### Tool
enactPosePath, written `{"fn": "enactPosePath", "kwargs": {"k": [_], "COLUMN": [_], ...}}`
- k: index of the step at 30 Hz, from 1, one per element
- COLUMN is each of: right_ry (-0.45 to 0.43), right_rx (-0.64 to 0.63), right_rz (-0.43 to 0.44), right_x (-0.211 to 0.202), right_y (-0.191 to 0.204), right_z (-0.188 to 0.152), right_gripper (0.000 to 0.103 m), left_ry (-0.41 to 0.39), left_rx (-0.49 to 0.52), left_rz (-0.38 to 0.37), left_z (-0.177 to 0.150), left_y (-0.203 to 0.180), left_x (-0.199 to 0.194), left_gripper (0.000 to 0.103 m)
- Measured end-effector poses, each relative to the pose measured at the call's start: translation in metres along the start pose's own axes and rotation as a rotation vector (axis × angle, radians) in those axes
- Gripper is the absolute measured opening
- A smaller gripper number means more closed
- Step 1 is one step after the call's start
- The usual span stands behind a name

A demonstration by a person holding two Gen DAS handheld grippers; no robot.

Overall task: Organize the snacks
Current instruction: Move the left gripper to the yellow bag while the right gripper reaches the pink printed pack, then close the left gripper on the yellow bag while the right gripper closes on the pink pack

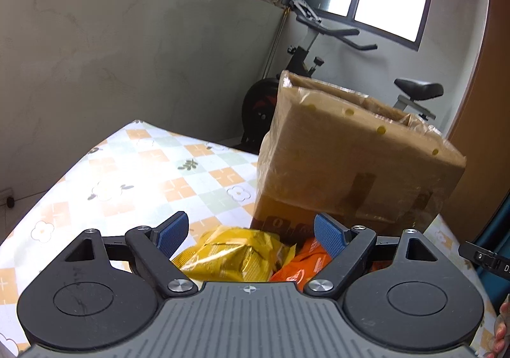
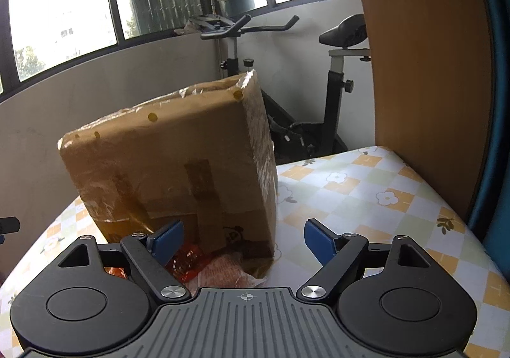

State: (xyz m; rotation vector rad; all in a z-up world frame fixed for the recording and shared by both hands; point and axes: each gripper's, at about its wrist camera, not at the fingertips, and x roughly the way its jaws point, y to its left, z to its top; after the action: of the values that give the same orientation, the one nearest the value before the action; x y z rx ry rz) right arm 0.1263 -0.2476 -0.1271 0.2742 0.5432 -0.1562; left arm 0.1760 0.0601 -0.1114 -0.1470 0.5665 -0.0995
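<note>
Presently listed, item by item.

Table (image 1: 134, 166): checked, flower-print cloth.

Cardboard box (image 1: 350, 160): tape-wrapped, top open, standing upright toward the table's far edge, nearer its right side.

Yellow snack packet (image 1: 229, 256): crinkled foil, lying at the box's near foot, toward the near edge.

Orange snack packet (image 1: 302, 265): just beside the yellow one, on its right, overlapping or touching.

Pale orange packet (image 2: 223, 272): by the box's near right corner, partly hidden.

Left gripper (image 1: 251, 233): jaws wide apart, empty, above the yellow and orange packets.

Right gripper (image 2: 244, 238): jaws apart, nothing between them, facing the box's near right corner.

Risks, as judged: slick foil may slip from the pads; overlapping packets may lift together; a finger may nudge the box and tip it.
</note>
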Motion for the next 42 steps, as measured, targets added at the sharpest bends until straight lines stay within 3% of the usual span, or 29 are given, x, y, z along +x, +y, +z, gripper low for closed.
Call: {"fn": "enactPosePath", "kwargs": {"k": [7,16,23,28,35,39,42], "right_ry": [0.094,0.218,0.209,0.195,0.208,0.219,0.228], "right_rx": [-0.062,-0.313,-0.275,-0.270,-0.281,-0.283,-0.288], "right_rz": [0.041,0.076,0.120,0.127,0.128,0.128,0.125], "right_x": [0.045,0.087,0.086,0.083,0.081,0.078,0.077], "right_y": [0.015,0.048,0.036,0.035,0.036,0.036,0.038], "right_z": [-0.014,-0.029,-0.039,-0.046,-0.045,-0.047,-0.047], "right_gripper": [0.081,0.086,0.084,0.081,0.080,0.079,0.078], "left_ry": [0.078,0.171,0.222,0.271,0.229,0.234,0.228], "left_rx": [-0.015,-0.130,-0.202,-0.310,-0.448,-0.435,-0.384], "left_rz": [0.028,0.006,0.017,0.002,-0.011,-0.027,-0.008], "left_z": [-0.005,-0.025,-0.032,-0.038,-0.033,-0.030,-0.031], "left_y": [0.017,0.027,0.027,0.035,0.048,0.042,0.036], "left_x": [0.023,0.049,0.070,0.084,0.111,0.128,0.129], "left_gripper": [0.088,0.088,0.088,0.088,0.089,0.087,0.075]}}
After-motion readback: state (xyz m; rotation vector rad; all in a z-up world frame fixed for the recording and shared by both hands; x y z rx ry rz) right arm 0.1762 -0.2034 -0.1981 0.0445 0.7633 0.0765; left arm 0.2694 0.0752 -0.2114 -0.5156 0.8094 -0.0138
